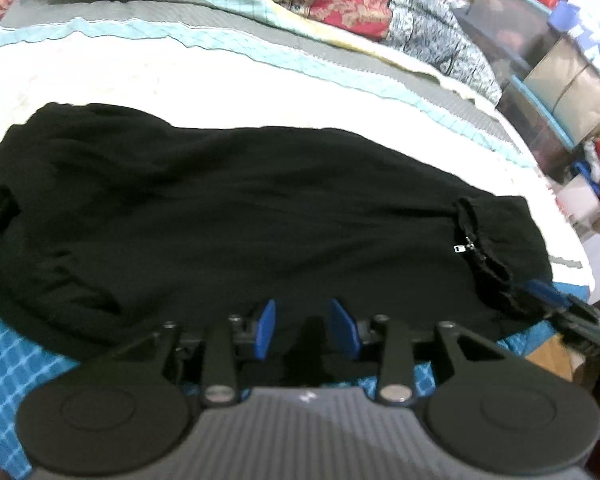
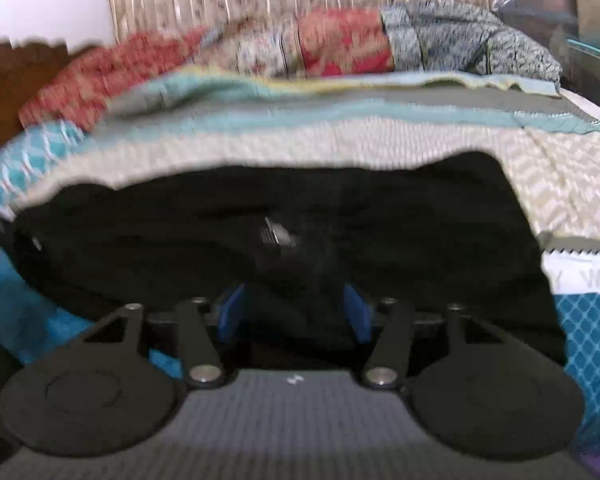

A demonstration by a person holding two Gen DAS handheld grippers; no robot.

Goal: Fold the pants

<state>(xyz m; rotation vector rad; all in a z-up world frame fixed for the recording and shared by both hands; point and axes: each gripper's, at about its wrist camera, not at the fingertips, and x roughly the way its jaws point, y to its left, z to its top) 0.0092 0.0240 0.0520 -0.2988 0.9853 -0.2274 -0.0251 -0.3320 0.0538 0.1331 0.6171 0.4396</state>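
I see one pair of black pants (image 1: 236, 208) on the bed (image 1: 220, 76) and two grippers. The left gripper (image 1: 306, 330) and right gripper (image 2: 294, 316) both stand apart, empty. Only the left view shows the zipper pull (image 1: 462, 247) clearly.

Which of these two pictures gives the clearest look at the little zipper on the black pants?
The left wrist view. There the zipper is sharp: a small silver pull beside the ruffled edge of the pants, lying on the bed. In the right wrist view it is only a greyish smear, blurred by motion.
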